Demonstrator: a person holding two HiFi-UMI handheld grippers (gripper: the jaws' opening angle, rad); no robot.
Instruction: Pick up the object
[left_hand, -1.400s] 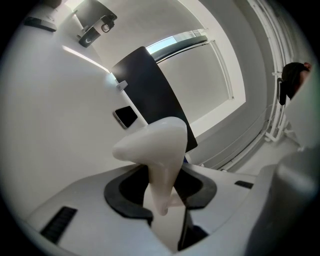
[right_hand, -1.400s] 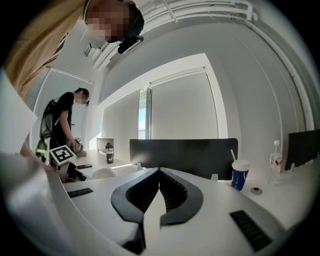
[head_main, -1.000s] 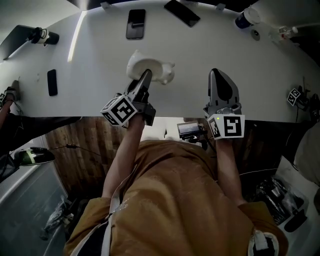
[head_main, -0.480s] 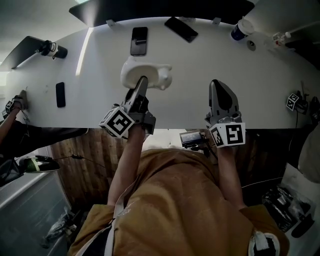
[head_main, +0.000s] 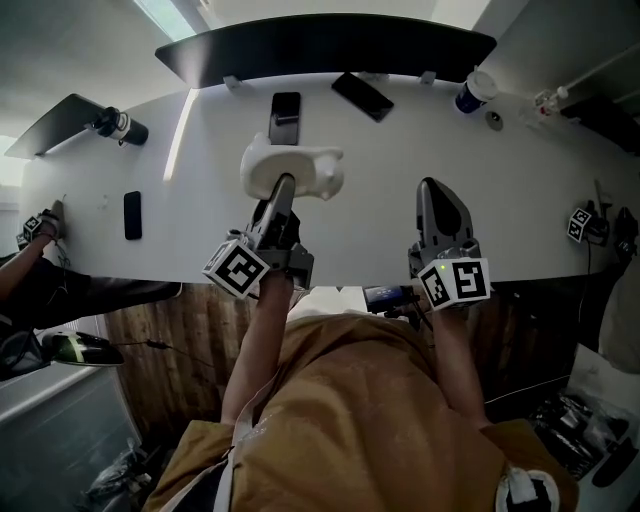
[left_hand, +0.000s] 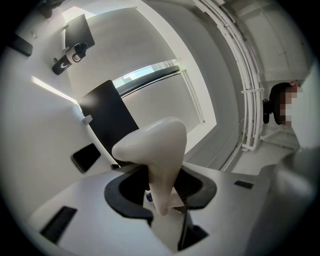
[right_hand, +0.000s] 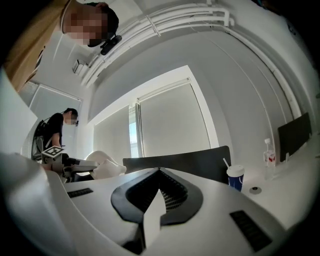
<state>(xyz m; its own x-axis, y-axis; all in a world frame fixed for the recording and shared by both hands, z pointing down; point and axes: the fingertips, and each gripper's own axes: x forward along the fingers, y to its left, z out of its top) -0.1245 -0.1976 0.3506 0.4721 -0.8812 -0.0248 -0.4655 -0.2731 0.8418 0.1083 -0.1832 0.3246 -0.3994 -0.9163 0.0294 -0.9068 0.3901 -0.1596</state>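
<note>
Left hand-held gripper (head_main: 283, 188) pinches a smooth, cream, tooth-shaped object (head_main: 300, 165) over the glossy white counter (head_main: 520, 190); at its 3 o'clock, right hand-held gripper (head_main: 433, 190) closed, empty

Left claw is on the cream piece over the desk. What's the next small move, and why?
I'd likely raise it slightly, claw level. The left claw is clamped on a narrow prong of the cream-white, tooth-shaped moulded object, which seems barely clear of the white table; a slow lift suits that thin hold. The right claw is shut and empty.
</note>
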